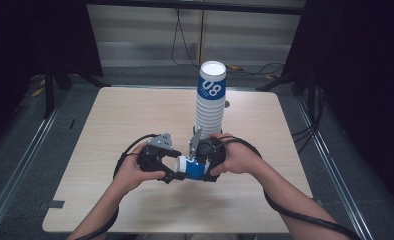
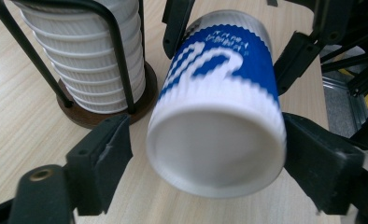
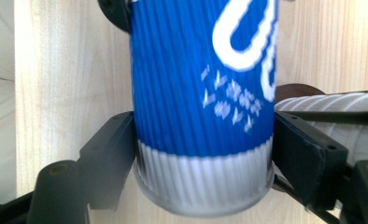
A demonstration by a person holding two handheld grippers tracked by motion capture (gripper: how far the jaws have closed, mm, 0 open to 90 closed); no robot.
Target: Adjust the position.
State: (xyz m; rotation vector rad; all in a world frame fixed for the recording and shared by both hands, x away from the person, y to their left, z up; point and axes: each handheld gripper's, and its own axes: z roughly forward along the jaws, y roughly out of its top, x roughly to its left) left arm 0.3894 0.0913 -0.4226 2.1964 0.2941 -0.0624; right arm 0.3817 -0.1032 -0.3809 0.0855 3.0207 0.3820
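A blue and white ribbed paper cup (image 1: 194,169) lies on its side in the air just above the table, between my two grippers. My right gripper (image 1: 201,165) is shut on it; in the right gripper view both jaws press the cup (image 3: 203,93) at its white band, around the right gripper (image 3: 203,126). My left gripper (image 1: 171,170) faces the cup's closed end (image 2: 217,149). The left gripper (image 2: 208,135) straddles that end, open, with a small gap at one jaw and the other jaw touching.
A tall stack of upside-down cups (image 1: 210,105) stands in a black wire holder on a round brown base (image 2: 145,100), just behind the grippers. The wooden table (image 1: 135,115) has bare room left, right and in front. Cables lie on the floor beyond.
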